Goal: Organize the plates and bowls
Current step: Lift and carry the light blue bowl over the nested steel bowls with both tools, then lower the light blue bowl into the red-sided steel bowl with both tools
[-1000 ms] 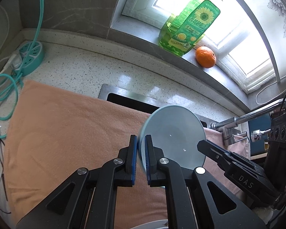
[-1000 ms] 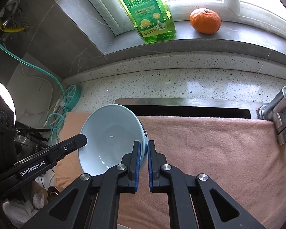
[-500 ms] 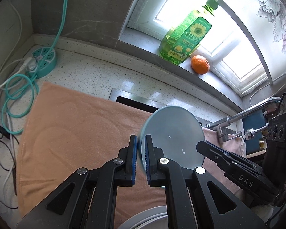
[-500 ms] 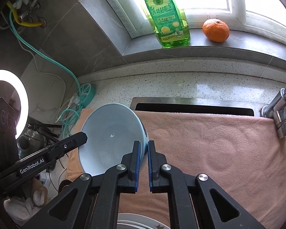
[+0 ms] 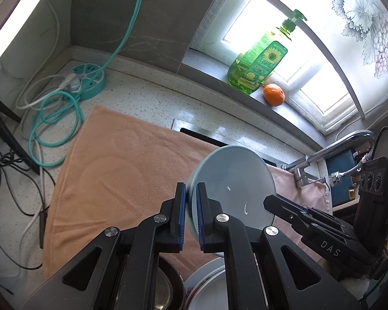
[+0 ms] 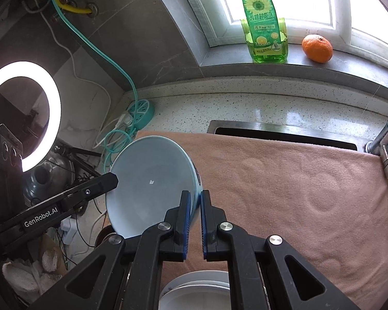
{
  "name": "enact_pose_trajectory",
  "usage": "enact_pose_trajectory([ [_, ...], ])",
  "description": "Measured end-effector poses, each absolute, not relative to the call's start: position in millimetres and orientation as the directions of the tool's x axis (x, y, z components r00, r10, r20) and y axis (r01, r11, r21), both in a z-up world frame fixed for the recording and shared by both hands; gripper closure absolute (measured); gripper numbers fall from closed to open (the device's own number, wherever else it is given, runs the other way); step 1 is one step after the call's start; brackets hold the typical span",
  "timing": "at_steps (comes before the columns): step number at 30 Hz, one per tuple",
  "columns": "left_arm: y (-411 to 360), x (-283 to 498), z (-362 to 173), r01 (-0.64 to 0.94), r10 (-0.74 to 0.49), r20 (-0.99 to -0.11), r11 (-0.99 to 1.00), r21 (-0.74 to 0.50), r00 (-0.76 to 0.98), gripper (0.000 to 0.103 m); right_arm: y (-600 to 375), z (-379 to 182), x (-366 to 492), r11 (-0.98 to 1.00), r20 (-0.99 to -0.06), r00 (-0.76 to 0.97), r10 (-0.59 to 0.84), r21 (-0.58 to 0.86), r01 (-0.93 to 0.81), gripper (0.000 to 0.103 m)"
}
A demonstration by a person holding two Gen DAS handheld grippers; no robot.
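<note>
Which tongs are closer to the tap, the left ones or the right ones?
The right tongs. They pinch the blue bowl on the rim that faces the tap. The left tongs pinch the opposite rim, away from the tap, above the peach towel.

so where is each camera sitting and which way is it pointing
Left wrist: on the left gripper, angled down at the towel and window corner; its fingers clamp the bowl rim, with the right gripper at right.
Right wrist: on the right gripper, facing the windowsill; it clamps the opposite rim, with the left gripper at left.
Shared: bowl, towel, soap bottle, orange.
</note>
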State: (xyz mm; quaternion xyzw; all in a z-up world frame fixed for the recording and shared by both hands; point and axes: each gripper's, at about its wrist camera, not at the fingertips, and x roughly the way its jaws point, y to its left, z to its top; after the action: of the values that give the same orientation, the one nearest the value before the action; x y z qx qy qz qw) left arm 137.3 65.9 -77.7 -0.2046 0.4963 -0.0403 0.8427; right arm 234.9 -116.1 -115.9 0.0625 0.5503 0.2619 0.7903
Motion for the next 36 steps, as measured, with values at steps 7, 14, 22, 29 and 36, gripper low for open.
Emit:
enact_pose_trajectory([
  [7,82,106,-77,-0.159,-0.265,-0.812,0.904,-0.397,0.521,0.097,-102,-112,209,0.842,-0.833,0.244,0.497,0.394,-0.37,0.096],
  [14,97,80,-77,-0.185,-0.265,-0.805,0.891,-0.415,0.53,0.097,-85,-110,184,0.832,-0.836,0.233,0.497,0.382,-0.403,0.096],
  [22,111,58,-82,-0.2,-0.265,-0.808,0.885,-0.421,0.526,0.097,-71,-113,161,0.823,-0.84,0.21,0.5,0.385,-0.418,0.096],
  [29,120,39,-90,-0.22,-0.26,-0.814,0.88,-0.421,0.52,0.097,-59,-120,144,0.819,-0.846,0.193,0.497,0.384,-0.426,0.096],
  [36,129,27,-97,-0.237,-0.269,-0.818,0.869,-0.434,0.509,0.097,-50,-129,132,0.82,-0.856,0.176,0.487,0.379,-0.428,0.096],
])
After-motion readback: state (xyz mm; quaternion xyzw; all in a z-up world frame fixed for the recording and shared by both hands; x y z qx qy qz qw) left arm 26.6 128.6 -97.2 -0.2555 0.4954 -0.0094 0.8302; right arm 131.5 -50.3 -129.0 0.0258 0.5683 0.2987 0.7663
